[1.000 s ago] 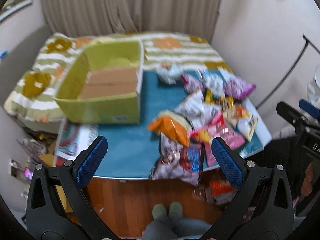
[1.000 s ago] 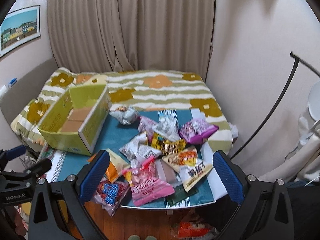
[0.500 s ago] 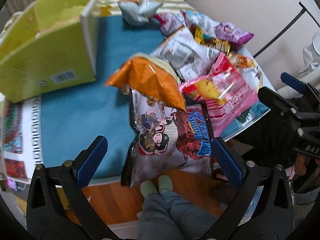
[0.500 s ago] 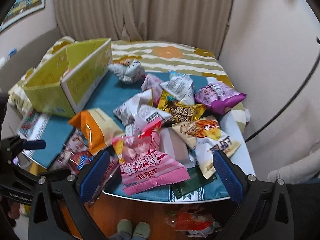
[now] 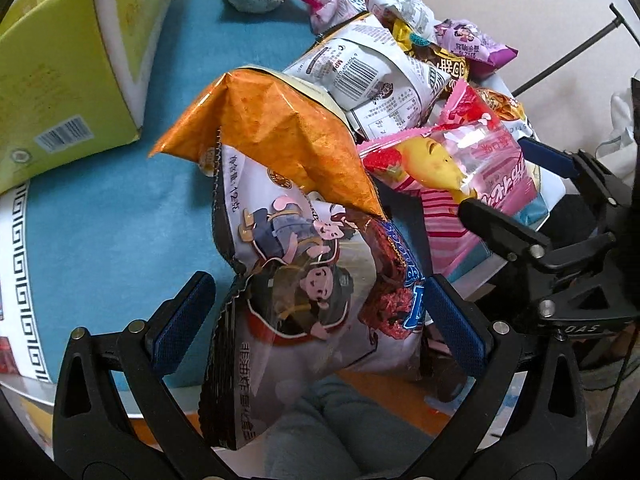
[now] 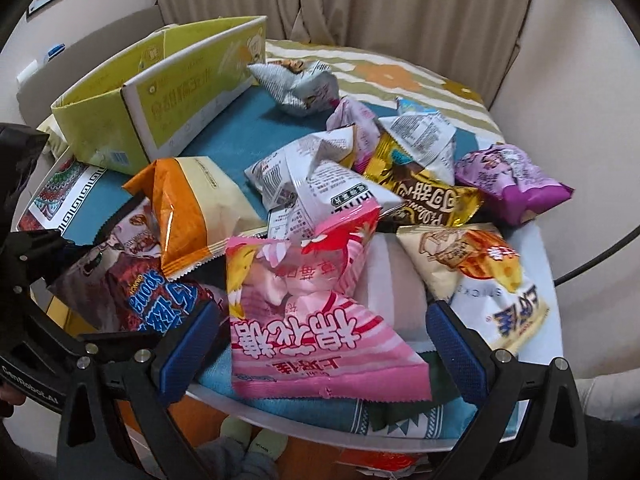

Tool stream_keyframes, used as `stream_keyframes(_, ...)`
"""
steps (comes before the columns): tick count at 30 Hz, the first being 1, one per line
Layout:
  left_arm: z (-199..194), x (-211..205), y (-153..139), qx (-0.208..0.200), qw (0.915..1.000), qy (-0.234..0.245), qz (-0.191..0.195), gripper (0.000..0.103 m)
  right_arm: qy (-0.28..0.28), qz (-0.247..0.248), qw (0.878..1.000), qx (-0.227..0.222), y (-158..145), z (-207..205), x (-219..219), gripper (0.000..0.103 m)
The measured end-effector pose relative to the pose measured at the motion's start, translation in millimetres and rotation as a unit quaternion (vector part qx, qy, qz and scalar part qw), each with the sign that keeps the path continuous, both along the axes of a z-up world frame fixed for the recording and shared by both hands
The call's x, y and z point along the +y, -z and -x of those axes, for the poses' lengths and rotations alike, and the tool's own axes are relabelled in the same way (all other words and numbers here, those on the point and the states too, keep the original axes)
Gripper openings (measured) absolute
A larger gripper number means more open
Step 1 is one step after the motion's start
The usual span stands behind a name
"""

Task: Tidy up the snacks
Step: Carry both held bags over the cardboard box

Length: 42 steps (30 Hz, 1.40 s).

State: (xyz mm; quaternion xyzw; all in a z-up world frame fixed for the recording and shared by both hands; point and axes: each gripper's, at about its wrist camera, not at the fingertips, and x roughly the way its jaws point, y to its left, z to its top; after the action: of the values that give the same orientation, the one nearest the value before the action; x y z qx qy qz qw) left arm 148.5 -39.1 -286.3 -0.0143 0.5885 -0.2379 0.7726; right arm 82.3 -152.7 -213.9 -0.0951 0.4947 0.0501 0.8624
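A pile of snack bags lies on a blue-topped table. My left gripper is open, its blue pads either side of a grey cartoon-print bag that overhangs the table's near edge. An orange bag lies on top of that bag. My right gripper is open around the near end of a pink bag, also seen in the left wrist view. A yellow-green open box stands at the back left of the table.
Behind the pink bag lie white, gold, purple and cream-orange bags, and a crumpled silver one near the box. A flowered bed and curtains are beyond the table. The right gripper's frame is close right of my left gripper.
Both grippers have come down and forward to the near edge of the pile. The left now straddles the cartoon bag, the right the pink bag. Both stay open.
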Motion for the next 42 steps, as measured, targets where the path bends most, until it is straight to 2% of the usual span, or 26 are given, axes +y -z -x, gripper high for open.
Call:
stream_keyframes(3, -3, -1, -1, -0.001, 1.0, 0.003, 0.006, 0.084, -0.009, 0.002, 1.0, 0.007, 7, -5, 1, 0.103)
stream_keyframes(8, -3, 0, 0, -0.001, 0.9999, -0.007, 0.012, 0.076, -0.011, -0.012, 1.0, 0.016, 14, -15, 0, 0.102)
stream_keyframes(11, -2, 0, -1, -0.001, 0.9998, -0.011, 0.016, 0.072, -0.017, -0.013, 1.0, 0.019, 17, -19, 3, 0.099)
stream_keyframes(19, 3, 4, -5, -0.009, 0.9997, -0.019, 0.015, 0.069, -0.027, -0.012, 0.999, 0.033, 28, -24, 6, 0.071)
stream_keyframes(21, 6, 6, -8, -0.012, 0.9996, -0.021, 0.015, 0.068, -0.026, -0.015, 0.999, 0.031, 26, -24, 5, 0.068)
stream_keyframes(25, 10, 8, -18, -0.017, 0.9992, -0.028, 0.023, 0.068, -0.019, -0.026, 0.999, 0.018, 14, -22, 2, 0.064)
stream_keyframes(33, 22, 13, -53, -0.037, 0.9977, -0.051, 0.025, 0.068, -0.025, -0.034, 0.999, -0.003, -15, -14, 2, 0.063)
stream_keyframes(42, 40, 30, -108, -0.076, 0.9924, -0.093, 0.027, 0.068, -0.039, -0.041, 0.998, -0.027, -59, -10, 1, 0.063)
